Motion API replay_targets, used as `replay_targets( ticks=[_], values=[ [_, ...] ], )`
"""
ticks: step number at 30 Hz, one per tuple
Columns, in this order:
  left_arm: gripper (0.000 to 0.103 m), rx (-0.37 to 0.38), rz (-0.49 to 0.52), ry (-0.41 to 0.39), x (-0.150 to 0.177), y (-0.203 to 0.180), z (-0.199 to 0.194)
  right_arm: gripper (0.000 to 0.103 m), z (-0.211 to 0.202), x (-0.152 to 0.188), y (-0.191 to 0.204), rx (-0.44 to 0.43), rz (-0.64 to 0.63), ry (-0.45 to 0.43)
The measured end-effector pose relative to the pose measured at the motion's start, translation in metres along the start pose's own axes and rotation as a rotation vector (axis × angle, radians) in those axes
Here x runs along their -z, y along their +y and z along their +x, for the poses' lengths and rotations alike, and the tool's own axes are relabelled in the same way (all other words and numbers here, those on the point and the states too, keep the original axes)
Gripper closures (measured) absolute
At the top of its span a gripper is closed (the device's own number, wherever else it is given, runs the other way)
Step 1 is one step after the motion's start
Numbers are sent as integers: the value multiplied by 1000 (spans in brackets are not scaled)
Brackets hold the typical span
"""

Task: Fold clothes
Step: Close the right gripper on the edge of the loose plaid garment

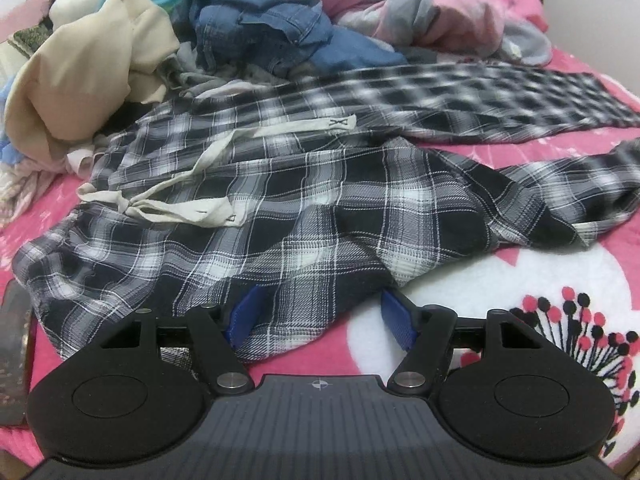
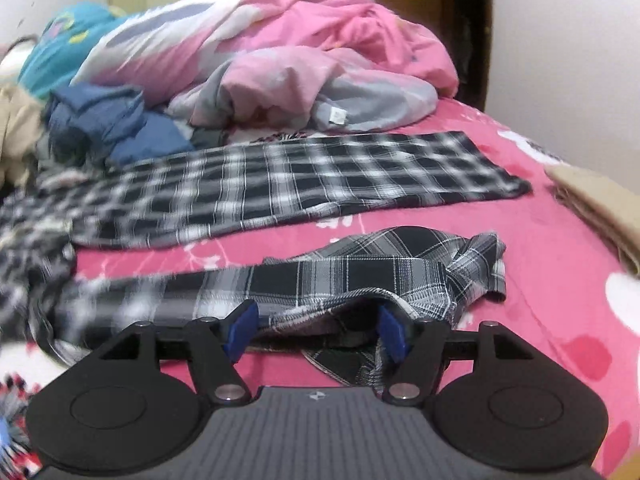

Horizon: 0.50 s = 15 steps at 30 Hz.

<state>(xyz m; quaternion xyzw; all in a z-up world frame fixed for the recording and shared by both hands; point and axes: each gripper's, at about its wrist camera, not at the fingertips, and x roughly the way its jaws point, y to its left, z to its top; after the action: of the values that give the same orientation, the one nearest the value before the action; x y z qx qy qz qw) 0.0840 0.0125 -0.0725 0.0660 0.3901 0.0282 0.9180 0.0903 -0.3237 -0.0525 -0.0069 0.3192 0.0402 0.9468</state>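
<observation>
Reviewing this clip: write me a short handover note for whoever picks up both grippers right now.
Left gripper: open, plaid cloth lying between its fingers, not pinched.
Right gripper: open, near leg's crumpled end draped between its fingers, not pinched.
Plaid pants lie spread on the pink blanket, drawstring loose on top; far leg lies flat, near leg twisted.
Unfolded pile behind: denim, beige garment.
Done: pants laid out. Left: straighten the near leg, fold the pants, then the pile.

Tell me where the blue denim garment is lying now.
The blue denim garment lies crumpled at the far side of the bed, between the beige garment and the pink bedding.
</observation>
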Motion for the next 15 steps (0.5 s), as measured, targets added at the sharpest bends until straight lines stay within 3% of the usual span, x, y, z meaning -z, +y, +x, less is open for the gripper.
replay_targets(
  ticks=[7, 15],
  values=[
    [34, -40, 7, 24, -2, -6, 1, 39, 3, 8, -6, -15, -21, -31],
    [33, -70, 20, 36, -4, -11, 1, 61, 2, 18, -19, -12, 39, -75]
  ],
)
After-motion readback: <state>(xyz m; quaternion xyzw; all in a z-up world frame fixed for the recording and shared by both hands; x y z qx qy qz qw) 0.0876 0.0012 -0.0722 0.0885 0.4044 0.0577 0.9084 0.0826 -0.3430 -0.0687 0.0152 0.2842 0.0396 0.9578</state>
